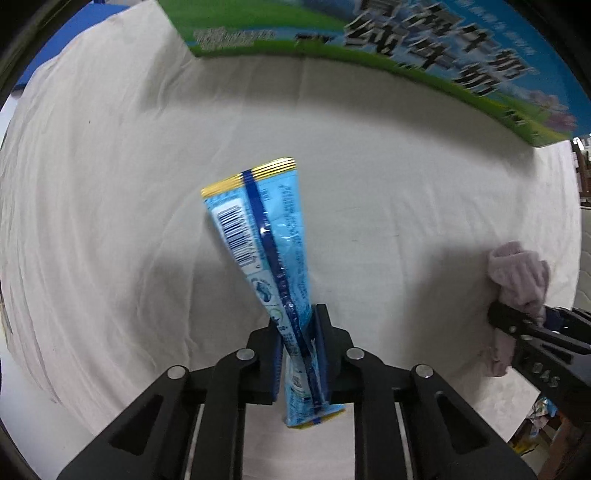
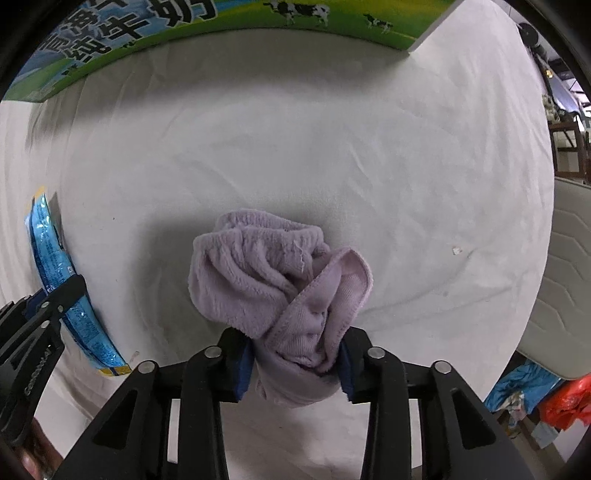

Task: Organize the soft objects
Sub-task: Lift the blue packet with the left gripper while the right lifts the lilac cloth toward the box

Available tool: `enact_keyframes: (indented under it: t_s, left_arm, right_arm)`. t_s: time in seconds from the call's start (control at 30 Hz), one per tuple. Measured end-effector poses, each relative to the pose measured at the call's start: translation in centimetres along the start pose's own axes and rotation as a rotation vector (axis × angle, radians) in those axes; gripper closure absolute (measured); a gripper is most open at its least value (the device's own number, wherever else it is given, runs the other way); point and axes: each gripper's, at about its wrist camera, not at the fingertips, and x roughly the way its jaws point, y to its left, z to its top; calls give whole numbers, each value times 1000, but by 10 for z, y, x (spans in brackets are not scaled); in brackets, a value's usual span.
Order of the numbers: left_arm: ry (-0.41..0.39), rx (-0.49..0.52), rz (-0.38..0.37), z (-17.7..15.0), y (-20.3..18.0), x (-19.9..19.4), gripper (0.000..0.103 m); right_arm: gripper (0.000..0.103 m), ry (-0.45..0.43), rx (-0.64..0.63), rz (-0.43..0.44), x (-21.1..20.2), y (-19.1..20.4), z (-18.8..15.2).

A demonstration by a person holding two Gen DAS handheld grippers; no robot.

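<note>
My left gripper (image 1: pixel 300 332) is shut on a light blue plastic packet (image 1: pixel 258 236) with a barcode and gold end seams, held above the white cloth. My right gripper (image 2: pixel 295 354) is shut on a bunched lilac towel (image 2: pixel 273 273), also held above the cloth. In the left wrist view the right gripper (image 1: pixel 517 325) with the towel (image 1: pixel 517 277) is at the right edge. In the right wrist view the left gripper (image 2: pixel 55 299) with the packet (image 2: pixel 51 251) is at the left edge.
A white cloth (image 1: pixel 110 221) covers the table. A large carton (image 1: pixel 424 48) printed with green grass, blue sky and cows stands at the far side, also in the right wrist view (image 2: pixel 147 29). Clutter and bags (image 2: pixel 554 398) lie past the table's right edge.
</note>
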Motion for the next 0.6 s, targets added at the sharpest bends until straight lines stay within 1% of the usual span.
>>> enact_keyframes:
  t_s: [0.03,0.17,0.23,0.4,0.6]
  left_arm:
    - [-7,3,-4,-2,-2,-4,91]
    - [-53,18,-42,-6,-13,-30,91]
    - [-77,24,-57,-7,-18,-44,91]
    - [-148,50,-91,-9,-36,-83,91]
    - [-236,73,-124,0,-50,-133,91]
  right_arm:
    - [65,-3,-3,-2,2,1,8]
    - [66,-25,-18,20,-7,9,4]
    - [66,-40,-27,32,-15,-1,-1]
    - [66,-110,-53,61,-50,1,-11]
    - [67,-205,-59,92,-97,-2,-24]
